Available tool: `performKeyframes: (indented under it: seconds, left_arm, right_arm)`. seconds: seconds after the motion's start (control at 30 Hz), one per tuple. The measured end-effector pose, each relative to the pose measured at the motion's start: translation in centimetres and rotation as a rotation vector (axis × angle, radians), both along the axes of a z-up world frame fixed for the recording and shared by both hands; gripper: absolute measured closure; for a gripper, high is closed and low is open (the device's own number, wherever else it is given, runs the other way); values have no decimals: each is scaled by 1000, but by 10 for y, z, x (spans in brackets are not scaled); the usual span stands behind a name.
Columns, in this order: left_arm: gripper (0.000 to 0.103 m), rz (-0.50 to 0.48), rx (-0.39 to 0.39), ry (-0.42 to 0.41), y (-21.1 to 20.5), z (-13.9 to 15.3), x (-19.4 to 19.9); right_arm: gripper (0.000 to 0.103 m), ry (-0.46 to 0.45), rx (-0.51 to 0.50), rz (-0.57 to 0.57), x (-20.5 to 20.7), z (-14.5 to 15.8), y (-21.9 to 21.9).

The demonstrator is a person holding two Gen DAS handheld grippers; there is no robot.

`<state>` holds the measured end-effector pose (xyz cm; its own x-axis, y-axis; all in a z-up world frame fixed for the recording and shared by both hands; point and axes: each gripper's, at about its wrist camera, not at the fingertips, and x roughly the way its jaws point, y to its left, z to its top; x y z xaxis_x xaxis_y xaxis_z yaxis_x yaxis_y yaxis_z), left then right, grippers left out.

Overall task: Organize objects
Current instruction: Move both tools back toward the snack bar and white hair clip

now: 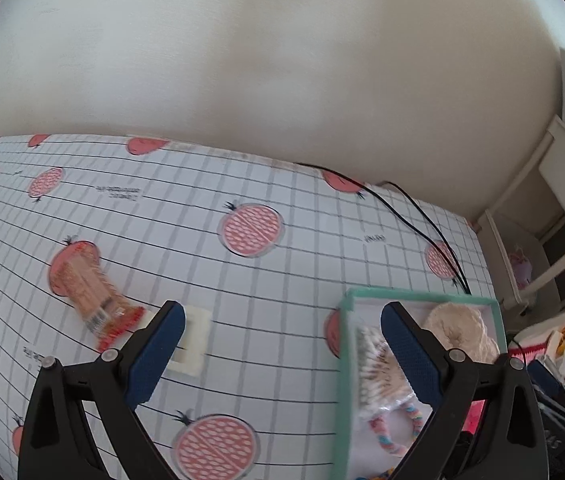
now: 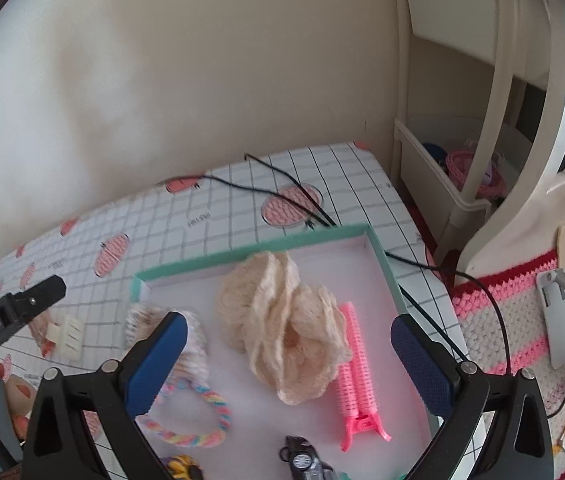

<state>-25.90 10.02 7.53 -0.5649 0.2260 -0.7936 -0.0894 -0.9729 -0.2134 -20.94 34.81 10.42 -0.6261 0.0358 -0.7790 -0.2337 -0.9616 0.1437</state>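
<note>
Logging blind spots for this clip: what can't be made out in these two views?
- Left wrist view: packet on the table is motion-blurred, label unreadable.
- Left wrist view: cotton-swab bag in the green tray is partly hidden by the left tool finger.
- Right wrist view: dark toy car is cut off by the bottom edge.

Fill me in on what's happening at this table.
A person is tidying small items into a green-rimmed tray with two handheld grippers. Both the left gripper and the right gripper are open and hold nothing. The tray already holds a cream crocheted piece, a pink hair roller, a pastel braided ring and a bag of cotton swabs. A toothpick jar and a cream clip lie on the tablecloth outside it.
</note>
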Motion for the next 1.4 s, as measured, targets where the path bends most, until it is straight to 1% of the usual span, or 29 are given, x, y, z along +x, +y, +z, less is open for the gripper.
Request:
performKeyframes:
  seconds: [0.1,0.23,0.43,0.6,0.67,0.7,0.77,0.83,1.03,1.1,1.2,1.4]
  left_arm:
    - [4,29,20,11,-21,5,-5]
    - [4,80,23,27,-55,10,-10]
    - [4,176,38,32,-112,9,-16]
    - [4,249,67,22,-157,0,-21]
    - [4,284,78,-1,-171,-7,-24]
    - [4,293,98,-12,-179,-12,-26]
    - [4,298,111,-23,-186,-17,-30]
    - [4,296,105,-29,-190,-21,-33]
    - [4,250,91,-60,-187,-32,-41]
    - [4,249,77,-77,-186,-38,-42]
    - [4,234,86,-95,-183,-46,-45]
    - [5,214,68,-100,-173,-54,-46]
  right_arm:
    - [0,45,-7,11,0,13,-13]
    - [0,92,-1,55,-2,31,-40]
    - [0,119,1,151,-11,43,-95]
    - [0,94,20,233,-18,34,-145]
    - [0,69,31,266,-23,24,-165]
    - [0,60,35,278,-24,19,-173]
    - [0,31,44,302,-31,6,-189]
    - [0,7,58,319,-37,-6,-202]
    - [0,-45,63,345,-51,-33,-226]
    - [0,-59,65,345,-55,-39,-232]
    - [0,-75,52,344,-61,-48,-237]
    - [0,-101,43,336,-67,-61,-242]
